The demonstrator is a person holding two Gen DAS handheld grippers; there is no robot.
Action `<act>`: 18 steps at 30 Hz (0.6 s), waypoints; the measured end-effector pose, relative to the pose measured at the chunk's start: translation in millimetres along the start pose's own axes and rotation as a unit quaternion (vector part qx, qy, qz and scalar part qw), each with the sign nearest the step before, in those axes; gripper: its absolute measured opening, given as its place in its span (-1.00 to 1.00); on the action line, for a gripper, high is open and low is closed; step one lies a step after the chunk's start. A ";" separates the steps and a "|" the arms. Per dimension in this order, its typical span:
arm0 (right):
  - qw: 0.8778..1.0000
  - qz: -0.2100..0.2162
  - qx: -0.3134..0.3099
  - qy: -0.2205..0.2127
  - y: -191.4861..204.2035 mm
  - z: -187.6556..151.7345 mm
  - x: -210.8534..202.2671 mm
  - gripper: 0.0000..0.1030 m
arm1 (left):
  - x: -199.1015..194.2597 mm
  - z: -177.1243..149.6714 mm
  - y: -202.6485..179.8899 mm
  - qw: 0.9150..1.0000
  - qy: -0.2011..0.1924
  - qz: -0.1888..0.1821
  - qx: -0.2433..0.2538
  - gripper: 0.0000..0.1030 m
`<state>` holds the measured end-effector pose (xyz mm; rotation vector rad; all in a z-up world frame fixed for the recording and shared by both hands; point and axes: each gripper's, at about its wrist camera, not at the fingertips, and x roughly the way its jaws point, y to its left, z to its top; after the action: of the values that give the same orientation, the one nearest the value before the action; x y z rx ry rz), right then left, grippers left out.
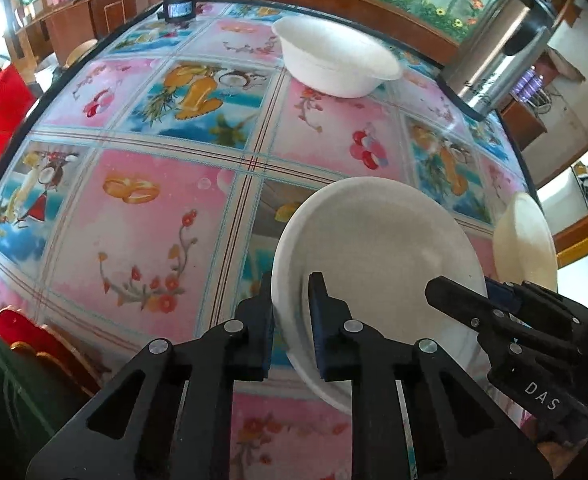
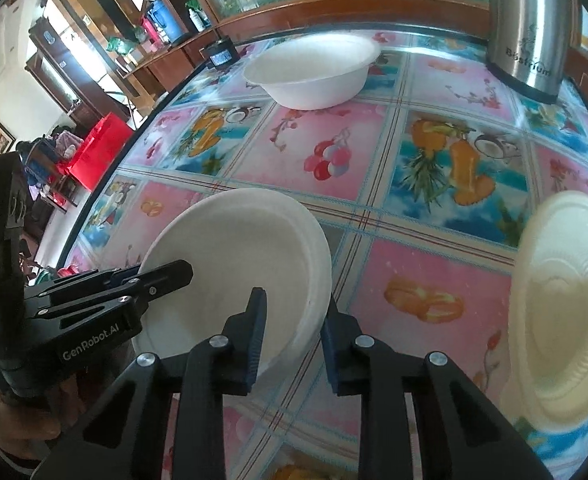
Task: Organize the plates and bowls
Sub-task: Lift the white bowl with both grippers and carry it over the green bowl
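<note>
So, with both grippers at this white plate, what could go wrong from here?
1. The right gripper only straddles the rim of the white plate, with a gap showing. If lifted now, that side may slip.
2. The left gripper is on the opposite rim, so uneven pulling could bend the thin plate.
3. The ribbed plate lies close beside the right gripper and could be knocked.

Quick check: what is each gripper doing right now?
Left gripper: shut on the rim of the white plate.
Right gripper: open around the same plate's opposite rim, not clamped.

bowl [image 1: 335, 65], kettle [image 1: 493, 46] on table [image 1: 154, 208]
</note>
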<state>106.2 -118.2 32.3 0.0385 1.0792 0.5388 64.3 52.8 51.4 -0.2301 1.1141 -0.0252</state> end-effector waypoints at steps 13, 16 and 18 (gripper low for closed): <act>0.999 0.006 -0.026 -0.029 38.0 -28.1 -41.4 -0.45 | -54.2 -37.1 7.9 0.999 -0.045 -0.005 0.015 -0.70; 0.999 0.004 -0.029 -0.032 46.2 -34.8 -45.3 -0.45 | -62.1 -45.0 10.8 0.998 -0.054 -0.004 0.016 -0.70; 0.999 0.004 -0.030 -0.033 50.8 -39.2 -46.6 -0.45 | -66.2 -48.9 13.5 0.998 -0.059 -0.004 0.015 -0.70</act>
<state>36.2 -103.1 66.5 0.0076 0.9993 0.5729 -9.9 66.5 86.9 -0.2076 0.9954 -0.0357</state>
